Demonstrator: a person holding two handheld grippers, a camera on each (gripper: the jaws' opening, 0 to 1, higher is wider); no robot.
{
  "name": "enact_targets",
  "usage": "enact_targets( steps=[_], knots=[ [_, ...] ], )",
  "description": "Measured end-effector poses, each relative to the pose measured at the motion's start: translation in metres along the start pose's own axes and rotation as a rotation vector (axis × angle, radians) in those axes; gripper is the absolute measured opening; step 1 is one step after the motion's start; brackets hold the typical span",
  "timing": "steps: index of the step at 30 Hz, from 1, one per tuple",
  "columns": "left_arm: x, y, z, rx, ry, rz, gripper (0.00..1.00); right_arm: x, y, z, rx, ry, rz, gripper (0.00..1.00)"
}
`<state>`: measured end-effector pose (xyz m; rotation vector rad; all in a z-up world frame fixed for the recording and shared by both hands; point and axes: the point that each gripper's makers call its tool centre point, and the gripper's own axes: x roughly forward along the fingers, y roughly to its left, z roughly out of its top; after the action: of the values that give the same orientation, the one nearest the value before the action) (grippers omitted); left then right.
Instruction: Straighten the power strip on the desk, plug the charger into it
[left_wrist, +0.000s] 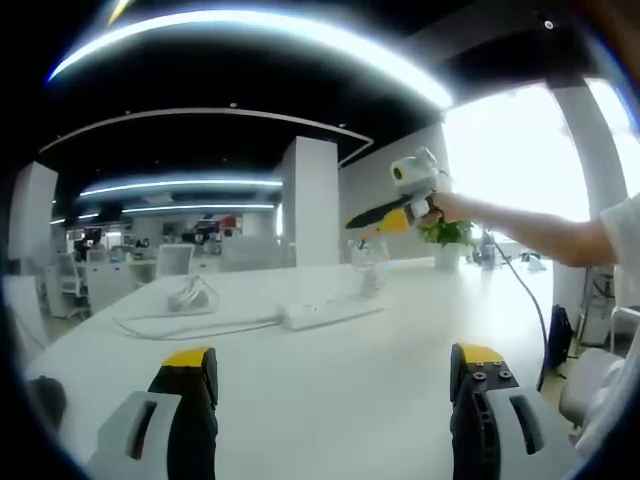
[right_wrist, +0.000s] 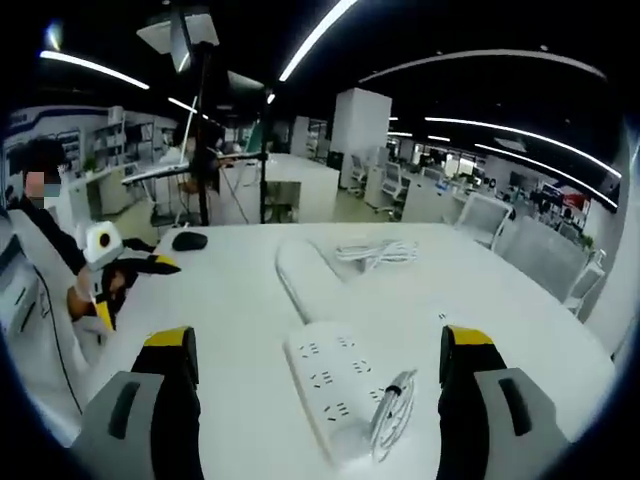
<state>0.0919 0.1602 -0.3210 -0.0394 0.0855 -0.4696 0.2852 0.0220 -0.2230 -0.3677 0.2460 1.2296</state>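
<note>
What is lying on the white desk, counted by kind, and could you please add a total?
Power strip: 1
Coiled white charger cable: 1
Clear wire clip by the strip: 1
Computer mouse: 1
Potted plant: 1
Total: 5

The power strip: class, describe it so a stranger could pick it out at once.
Find the big white desk. Between the right gripper's open jaws lies the power strip, a flat white bar with rows of sockets. Unlike the coiled white cable farther back, it is rigid and rectangular.
</note>
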Motion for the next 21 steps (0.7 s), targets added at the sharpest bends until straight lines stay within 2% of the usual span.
enact_targets(
  steps=[10, 12, 18, 21],
  knots=[
    [0.0, -0.001, 0.0, -0.003, -0.001, -0.005, 0.99, -0.017, 0.003, 0.014, 0.077, -0.112, -0.004, 1.0],
    [0.0, -0.001, 0.0, -0.004, -0.001, -0.005, 0.99, -0.019, 0.013, 0.017, 0.077, -0.14, -0.008, 1.0],
    [-0.001, -0.001, 0.0, -0.006, -0.001, -0.003, 0.99, -0.031, 0.027, 0.03, 0.071, -0.245, -0.026, 1.0],
    [-0.002, 0.001, 0.0, -0.009, -0.001, 0.0, 0.99, -0.037, 0.032, 0.032, 0.082, -0.269, -0.044, 1.0]
  ],
)
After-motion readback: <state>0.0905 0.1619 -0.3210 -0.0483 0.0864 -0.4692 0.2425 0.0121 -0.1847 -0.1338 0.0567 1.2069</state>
